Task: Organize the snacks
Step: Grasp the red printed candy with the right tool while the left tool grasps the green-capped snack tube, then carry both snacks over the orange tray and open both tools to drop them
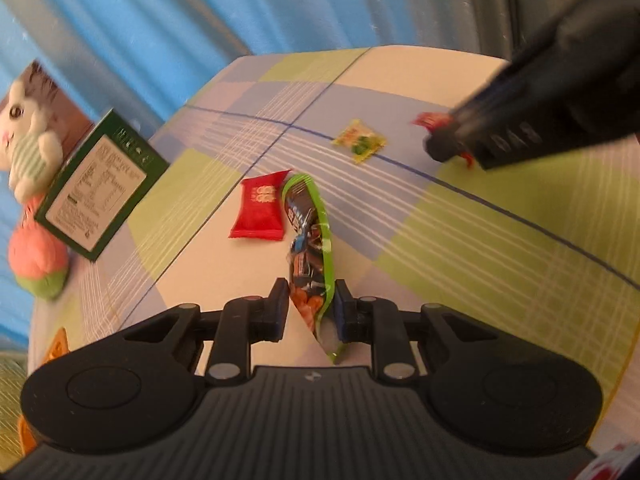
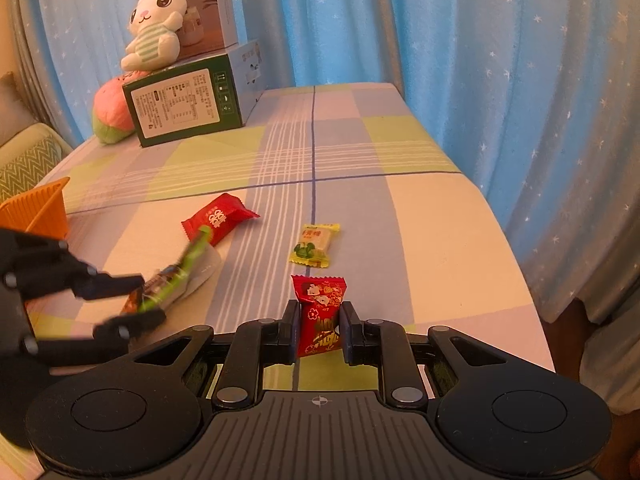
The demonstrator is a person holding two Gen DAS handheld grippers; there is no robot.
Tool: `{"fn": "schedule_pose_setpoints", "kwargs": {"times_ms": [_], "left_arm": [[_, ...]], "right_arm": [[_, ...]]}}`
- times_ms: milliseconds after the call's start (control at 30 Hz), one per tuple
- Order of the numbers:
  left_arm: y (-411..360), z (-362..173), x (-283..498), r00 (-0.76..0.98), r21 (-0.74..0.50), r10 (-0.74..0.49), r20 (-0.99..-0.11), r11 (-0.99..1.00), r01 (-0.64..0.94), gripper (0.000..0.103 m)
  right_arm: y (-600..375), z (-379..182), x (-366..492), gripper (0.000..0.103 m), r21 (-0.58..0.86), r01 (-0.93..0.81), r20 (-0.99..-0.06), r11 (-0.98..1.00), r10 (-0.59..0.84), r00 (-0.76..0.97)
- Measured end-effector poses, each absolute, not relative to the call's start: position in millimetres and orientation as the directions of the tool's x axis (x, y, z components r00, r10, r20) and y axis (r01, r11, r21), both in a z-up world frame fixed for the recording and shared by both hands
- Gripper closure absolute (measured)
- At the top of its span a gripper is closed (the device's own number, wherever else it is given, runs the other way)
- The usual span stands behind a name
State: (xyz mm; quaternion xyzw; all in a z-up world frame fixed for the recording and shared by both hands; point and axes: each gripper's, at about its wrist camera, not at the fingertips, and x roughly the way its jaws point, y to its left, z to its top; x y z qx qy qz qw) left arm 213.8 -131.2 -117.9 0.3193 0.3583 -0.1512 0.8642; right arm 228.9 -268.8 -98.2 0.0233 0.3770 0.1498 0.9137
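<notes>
While my left gripper (image 1: 311,306) pinches the lower end of a green-edged snack packet (image 1: 310,248), its fingers pressed against both sides of the wrapper, my right gripper (image 2: 320,326) closes on a red candy packet (image 2: 320,316) standing upright between its pads. Both packets sit over the near part of the table (image 2: 420,220), which wears a checked cloth of green, lilac and cream. The green-edged packet rises tilted from my left gripper, its far end reaching toward a red wrapped snack (image 2: 219,218) that lies flat on the cloth near the table's left side. A yellow candy (image 2: 315,246) lies flat just beyond the red candy packet, close to the dark line running down the table's middle and apart from the red wrapped snack. An orange basket (image 2: 42,210) stands at the table's left edge. At the far left corner a dark green box (image 2: 184,102) rests on the cloth, with a white plush rabbit (image 2: 154,24) seated on top and a paler box (image 2: 208,8) behind it. A pink and green plush ball (image 2: 110,114) sits just left of the green box. Blue star-dotted curtains (image 2: 480,60) hang behind the table.
</notes>
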Motion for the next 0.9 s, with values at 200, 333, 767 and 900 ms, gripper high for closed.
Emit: {"fn": "schedule_pose_setpoints", "kwargs": {"times_ms": [200, 333, 767, 900], "left_arm": [[-134.8, -116.4, 206.4, 0.654, 0.348, -0.106, -0.749, 0.778, 0.524, 0.073], [-119.4, -104.5, 208.9, 0.640, 0.166, -0.194, -0.744, 0.873, 0.458, 0.072], [-91.5, -106.5, 252.4, 0.568, -0.091, -0.297, -0.767, 0.928, 0.362, 0.071], [-99.1, -113.2, 251.4, 0.553, -0.065, -0.284, -0.784, 0.922, 0.381, 0.076]], "right_arm": [[-281.1, -92.9, 223.7, 0.082, 0.165, -0.215, -0.683, 0.963, 0.269, 0.679], [-286.5, -89.6, 220.1, 0.082, 0.167, -0.201, -0.682, 0.965, 0.260, 0.683], [-283.2, -88.5, 216.9, 0.082, 0.174, -0.207, -0.685, 0.963, 0.270, 0.676], [-282.1, -88.1, 217.3, 0.082, 0.178, -0.207, -0.687, 0.962, 0.272, 0.674]]}}
